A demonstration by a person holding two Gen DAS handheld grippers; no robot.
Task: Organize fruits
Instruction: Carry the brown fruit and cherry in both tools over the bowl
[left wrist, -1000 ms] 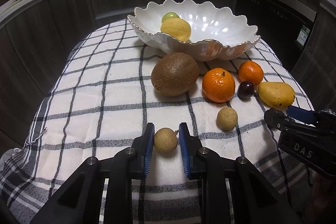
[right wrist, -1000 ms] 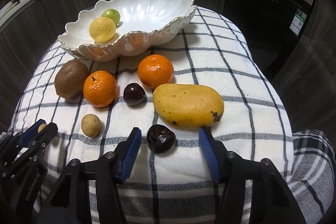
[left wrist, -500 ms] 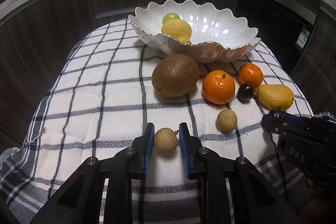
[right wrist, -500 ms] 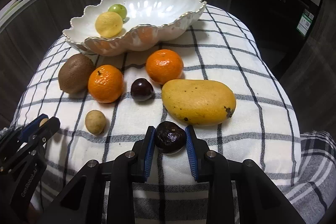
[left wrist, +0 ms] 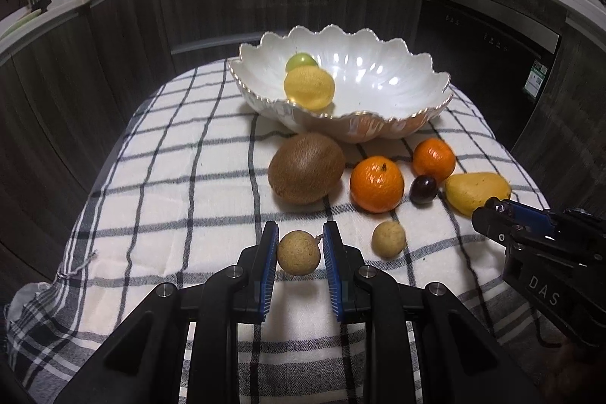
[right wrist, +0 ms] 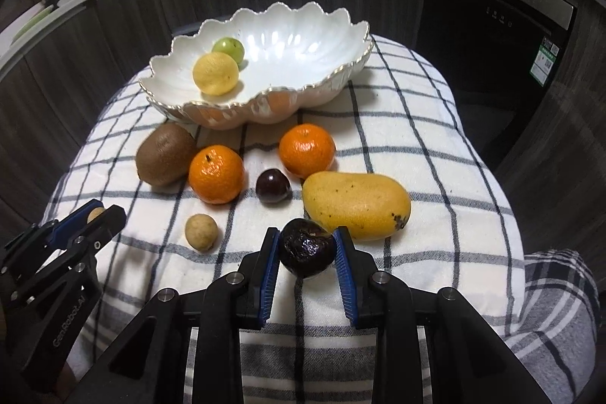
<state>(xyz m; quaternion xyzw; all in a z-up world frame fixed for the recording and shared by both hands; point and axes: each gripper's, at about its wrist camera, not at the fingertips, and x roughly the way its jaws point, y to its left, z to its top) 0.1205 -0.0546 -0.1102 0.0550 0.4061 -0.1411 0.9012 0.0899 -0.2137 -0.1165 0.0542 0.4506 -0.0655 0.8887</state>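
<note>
Left wrist view first: my left tool (left wrist: 299,254) is clenched on a small tan round fruit (left wrist: 298,252), the blue pads pressing it from both sides, low over the checked cloth (left wrist: 170,177) that covers the desk. I read the grip as a pick for the white scalloped bowl (left wrist: 397,116) ahead, since that is where sorted fruit already sits: one yellow lemon (left wrist: 309,89) and one green fruit (left wrist: 300,61) behind it.

Moving rightward across the cloth, the loose pieces lie in a cluster just before the bowl's near wall, probably laid out within easy reach of both tools. I count one brown kiwi (left wrist: 306,167), two oranges, the nearer (left wrist: 377,184) and the farther (left wrist: 433,159), one dark plum (left wrist: 424,189) between them, a second tan round fruit (left wrist: 388,239) lying free, and one yellow mango (left wrist: 475,190).

From the right wrist view, my right tool (right wrist: 307,252) is closed on a dark wrinkled fruit (right wrist: 306,247), carried just clear of the cloth and just beside the mango (right wrist: 356,205).

So the tally: two pieces in the bowl, six on the cloth, two in the tools. By my judgement both held pieces go to the bowl next, and its open right half (right wrist: 303,63) leaves room.
</note>
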